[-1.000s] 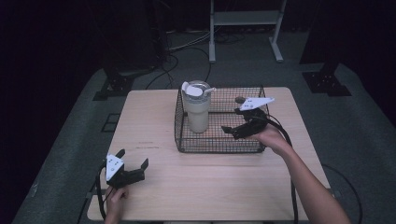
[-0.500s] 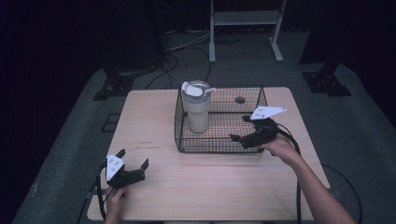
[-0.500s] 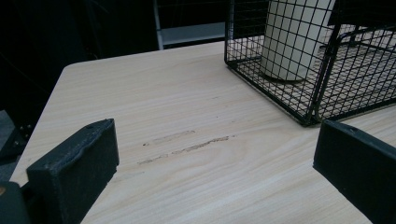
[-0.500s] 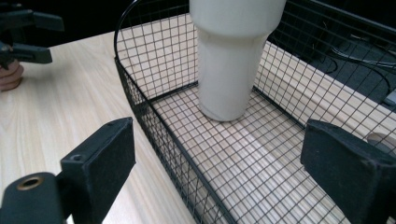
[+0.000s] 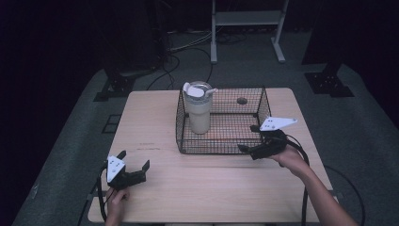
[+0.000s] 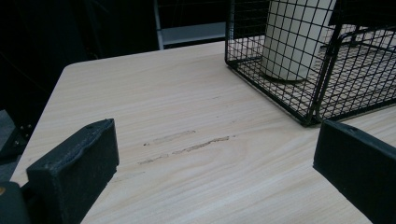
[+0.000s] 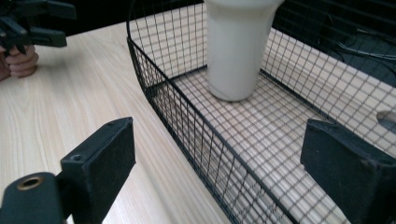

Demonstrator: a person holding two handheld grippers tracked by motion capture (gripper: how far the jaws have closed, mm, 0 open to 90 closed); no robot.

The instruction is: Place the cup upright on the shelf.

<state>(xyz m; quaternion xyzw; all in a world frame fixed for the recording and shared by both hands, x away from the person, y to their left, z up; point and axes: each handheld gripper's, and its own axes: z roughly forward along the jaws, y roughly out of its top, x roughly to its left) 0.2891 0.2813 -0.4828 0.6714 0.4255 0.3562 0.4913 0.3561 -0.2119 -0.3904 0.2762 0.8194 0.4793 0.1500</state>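
Note:
A black wire basket [image 5: 220, 149] stands on the far middle of the wooden table [image 5: 211, 188]. A cream tumbler [image 5: 198, 110] with a white lid is upright in its left part; it also appears as the tumbler [image 7: 236, 51] and the tumbler [image 6: 292, 42]. My right gripper [image 5: 248, 139] is open at the basket's front right corner. In the right gripper view the gripper [image 7: 222, 140] straddles the basket's front wall [image 7: 187, 126], with nothing between the jaws. My left gripper [image 5: 135, 160] rests open near the front left of the table, and the left gripper [image 6: 217, 140] faces the basket [image 6: 313, 93].
A small dark round thing [image 5: 242, 100] shows through the mesh by the basket's far right corner; I cannot tell whether it lies inside or behind. Cables trail from both grippers. The other hand with its gripper [image 7: 28, 23] shows far off. Stands and cables sit on the floor beyond.
My right gripper has drawn back from the basket's far right corner toward the person and down to the front right corner. The left gripper has stayed put.

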